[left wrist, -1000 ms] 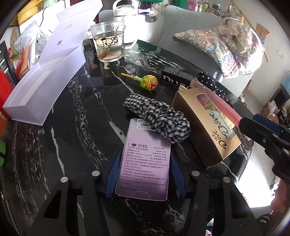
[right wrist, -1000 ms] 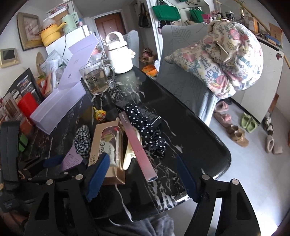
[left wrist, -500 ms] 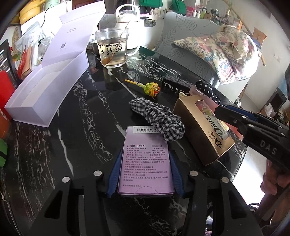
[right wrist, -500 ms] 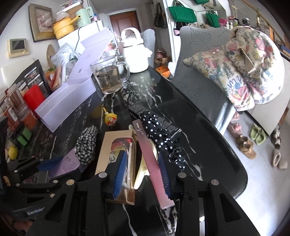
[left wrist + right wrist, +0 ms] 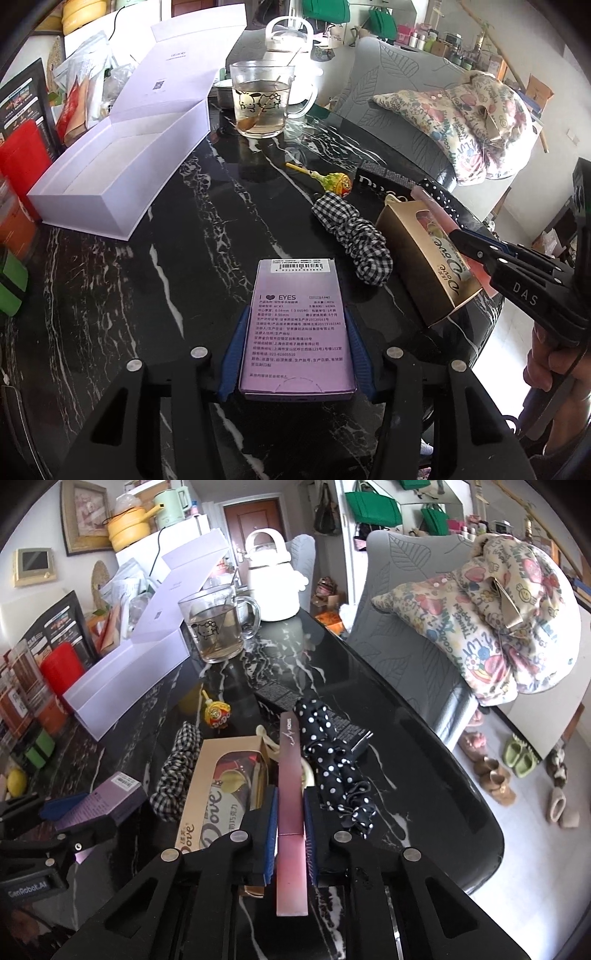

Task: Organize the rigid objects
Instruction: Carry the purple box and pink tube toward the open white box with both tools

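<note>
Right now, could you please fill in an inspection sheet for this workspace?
Surface: black marble table, crowded along its right side.
Job's things: purple box; pink slim box; gold Dove box; black box; open white box.
Clutter: lollipop, checked scrunchie, dotted scrunchie, glass mug with liquid.
Grippers: left gripper clamps the purple box; right gripper shut on the pink slim box.
Cables: one black cord behind the table.
Surroundings: grey chair, patterned cushion, shoes on the floor.
</note>
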The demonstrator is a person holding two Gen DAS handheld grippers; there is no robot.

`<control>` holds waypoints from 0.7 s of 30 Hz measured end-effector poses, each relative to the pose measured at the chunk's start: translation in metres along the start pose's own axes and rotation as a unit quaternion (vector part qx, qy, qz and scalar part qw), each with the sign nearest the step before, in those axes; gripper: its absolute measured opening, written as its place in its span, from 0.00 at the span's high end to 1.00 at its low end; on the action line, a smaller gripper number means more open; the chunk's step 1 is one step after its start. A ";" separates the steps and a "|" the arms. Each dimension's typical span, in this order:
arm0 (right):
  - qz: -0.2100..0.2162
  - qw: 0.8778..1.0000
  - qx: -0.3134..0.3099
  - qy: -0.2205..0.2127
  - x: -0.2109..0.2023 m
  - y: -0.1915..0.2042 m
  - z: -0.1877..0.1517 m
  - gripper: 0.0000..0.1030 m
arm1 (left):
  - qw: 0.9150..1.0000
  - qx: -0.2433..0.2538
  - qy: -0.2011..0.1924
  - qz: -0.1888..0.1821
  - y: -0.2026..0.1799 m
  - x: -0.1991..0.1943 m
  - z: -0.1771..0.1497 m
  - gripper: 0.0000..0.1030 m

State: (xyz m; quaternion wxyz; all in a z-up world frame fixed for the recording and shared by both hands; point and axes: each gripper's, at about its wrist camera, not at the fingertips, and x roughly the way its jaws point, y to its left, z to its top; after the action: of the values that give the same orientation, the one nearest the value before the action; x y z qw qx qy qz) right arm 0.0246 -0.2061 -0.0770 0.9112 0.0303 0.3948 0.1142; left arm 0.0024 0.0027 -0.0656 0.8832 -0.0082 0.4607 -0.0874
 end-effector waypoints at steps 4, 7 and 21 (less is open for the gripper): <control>0.000 1.000 0.002 -0.005 -0.006 0.001 -0.001 0.87 | 1.000 -0.005 -0.006 0.001 0.004 -0.004 -0.001 0.51; -0.003 1.000 0.001 -0.010 -0.013 0.002 0.000 0.87 | 1.000 -0.008 -0.012 -0.001 0.006 -0.008 -0.001 0.51; 0.025 0.999 -0.026 -0.038 -0.042 0.033 0.002 0.87 | 0.998 -0.032 -0.054 0.019 0.026 -0.041 -0.007 0.51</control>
State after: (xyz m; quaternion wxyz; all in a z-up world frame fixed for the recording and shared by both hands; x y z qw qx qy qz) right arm -0.0077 -0.1838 -0.0415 0.9229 0.0207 0.3557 0.1456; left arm -0.0222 0.0352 -0.0385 0.9075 -0.0319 0.4152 -0.0554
